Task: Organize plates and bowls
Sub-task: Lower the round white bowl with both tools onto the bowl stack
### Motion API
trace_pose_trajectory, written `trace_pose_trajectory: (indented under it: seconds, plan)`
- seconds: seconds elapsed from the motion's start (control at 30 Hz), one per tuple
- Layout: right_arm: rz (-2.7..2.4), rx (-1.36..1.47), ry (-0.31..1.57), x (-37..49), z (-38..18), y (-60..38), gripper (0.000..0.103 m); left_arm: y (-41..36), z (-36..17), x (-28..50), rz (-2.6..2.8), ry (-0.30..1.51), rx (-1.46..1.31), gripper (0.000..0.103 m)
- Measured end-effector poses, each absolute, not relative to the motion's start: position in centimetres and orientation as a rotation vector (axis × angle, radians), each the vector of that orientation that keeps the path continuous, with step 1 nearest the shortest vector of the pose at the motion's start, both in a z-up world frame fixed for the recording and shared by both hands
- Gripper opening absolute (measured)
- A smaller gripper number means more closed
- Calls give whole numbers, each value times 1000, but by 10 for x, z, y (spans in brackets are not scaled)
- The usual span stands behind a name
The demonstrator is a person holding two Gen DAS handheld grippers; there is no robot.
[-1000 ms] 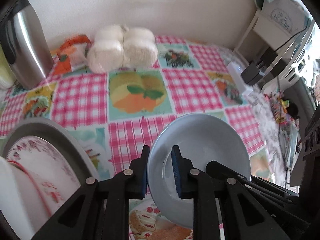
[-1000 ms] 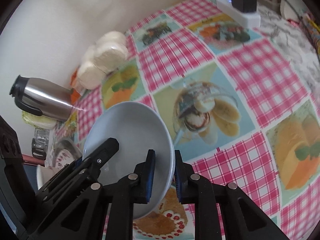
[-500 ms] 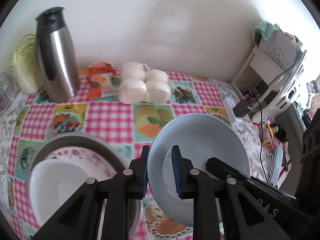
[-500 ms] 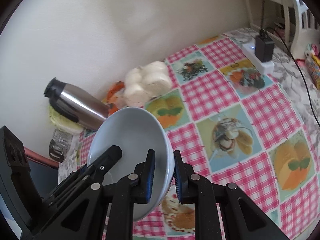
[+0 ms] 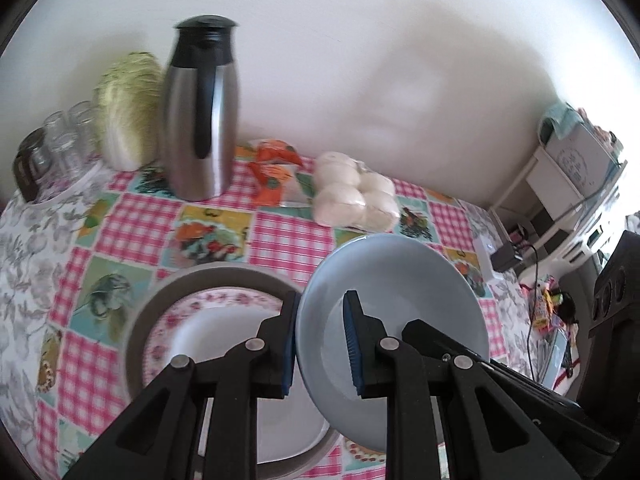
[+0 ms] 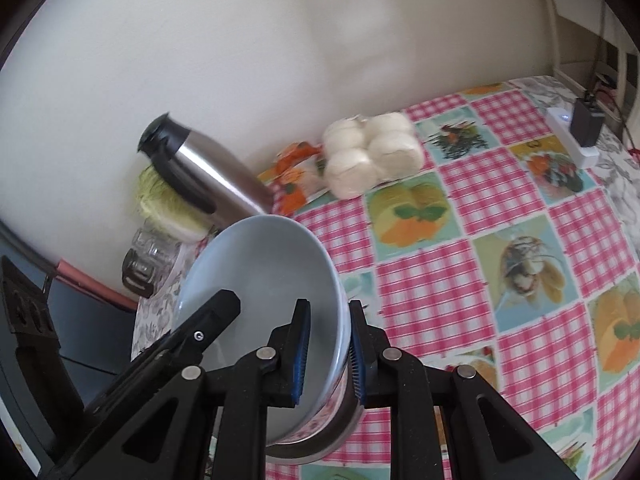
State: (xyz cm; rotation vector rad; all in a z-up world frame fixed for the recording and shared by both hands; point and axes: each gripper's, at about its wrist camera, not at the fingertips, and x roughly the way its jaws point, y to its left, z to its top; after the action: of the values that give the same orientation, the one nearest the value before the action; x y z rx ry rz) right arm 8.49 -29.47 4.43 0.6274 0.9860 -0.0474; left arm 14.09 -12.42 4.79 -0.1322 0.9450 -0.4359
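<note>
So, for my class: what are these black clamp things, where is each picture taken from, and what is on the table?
They are two hand-held grippers, each with a camera looking along its jaws. One picture is from the left gripper, the other from the right gripper. Both have their jaws shut on opposite rim edges of one pale blue bowl, carrying it together. Below it sits a stack: a grey plate under a floral plate. On the checked tablecloth stand a steel flask, a cabbage, glasses and a pack of buns.
</note>
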Motion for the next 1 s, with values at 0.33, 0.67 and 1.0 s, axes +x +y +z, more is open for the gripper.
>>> trace_pose_trajectory:
  seconds: [0.33, 0.67, 1.0]
  plan:
    - [33, 562, 1016, 96, 48, -244, 21, -72, 46, 137, -383, 946, -217, 22]
    - [40, 503, 1062, 100, 41, -219, 23, -56, 32, 133, -357, 979, -233, 22]
    - [27, 466, 1108, 105, 28, -212, 23, -53, 18, 140, -349, 1027, -256, 22]
